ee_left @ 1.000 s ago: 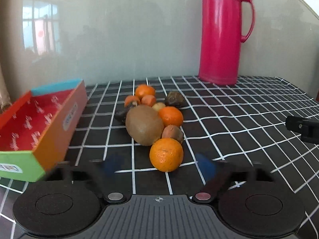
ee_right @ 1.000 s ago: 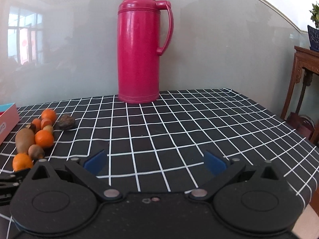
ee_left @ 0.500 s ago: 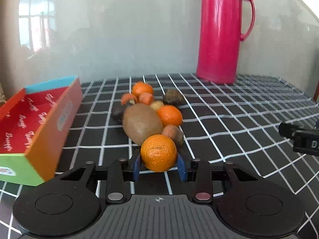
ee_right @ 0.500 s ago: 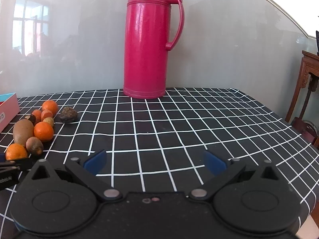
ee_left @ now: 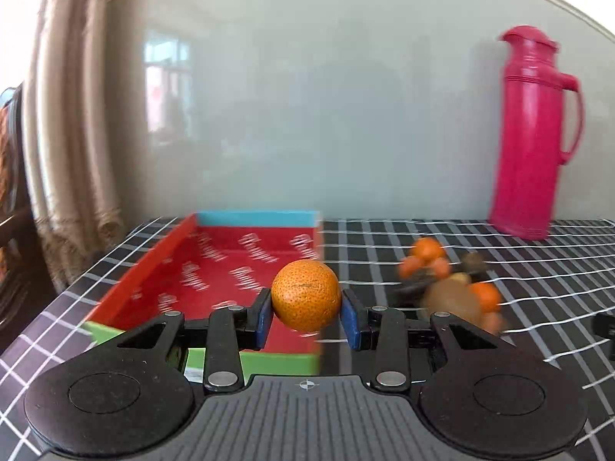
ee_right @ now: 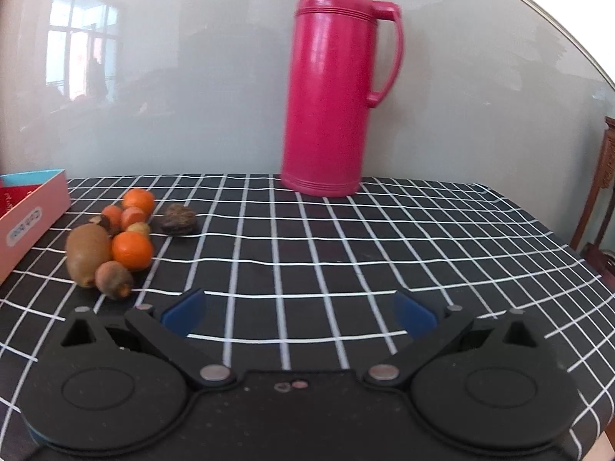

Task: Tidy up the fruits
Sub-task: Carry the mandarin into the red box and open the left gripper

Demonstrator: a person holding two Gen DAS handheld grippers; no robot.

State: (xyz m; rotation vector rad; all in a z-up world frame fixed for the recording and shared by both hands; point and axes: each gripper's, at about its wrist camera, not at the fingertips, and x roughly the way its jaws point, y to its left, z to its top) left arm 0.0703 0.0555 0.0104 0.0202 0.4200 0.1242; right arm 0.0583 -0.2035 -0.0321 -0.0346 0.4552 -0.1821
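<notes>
Gripping the orange [ee_left: 306, 295] between its two blue pads [ee_left: 264, 317], the left gripper [ee_left: 306, 320] had just finished closing, and the fruit sat clamped at its widest part, lifted clear of the cloth. What the coming move seemed to turn on was this: the open box [ee_left: 215, 265] lay straight ahead of the held orange and slightly below it, with the fruit hanging over the box's near right corner, so a short push forward and a release would likely drop it inside. That box ran with its long axis away from the camera; it looked like printed cardboard, red inside with pale lettering, a green near wall and a blue far wall. The orange was round, its peel pitted and dull, firm enough to hold under the pads.

To the right of the box, blurred in the left wrist view but sharp in the right one, the remaining fruit lay bunched on the black, white-gridded tablecloth [ee_right: 346, 253]: a fuzzy brown oval kiwi [ee_right: 87, 254], small smooth tangerines [ee_right: 132, 251], and a wrinkled dark nut-like lump [ee_right: 177, 219]. Farther right of the box stood a tall glossy pink thermos [ee_right: 330, 88]. The right gripper [ee_right: 300, 313] hovered with its jaws spread wide and nothing between them, well right of the box and clearly the farther hand from it.
</notes>
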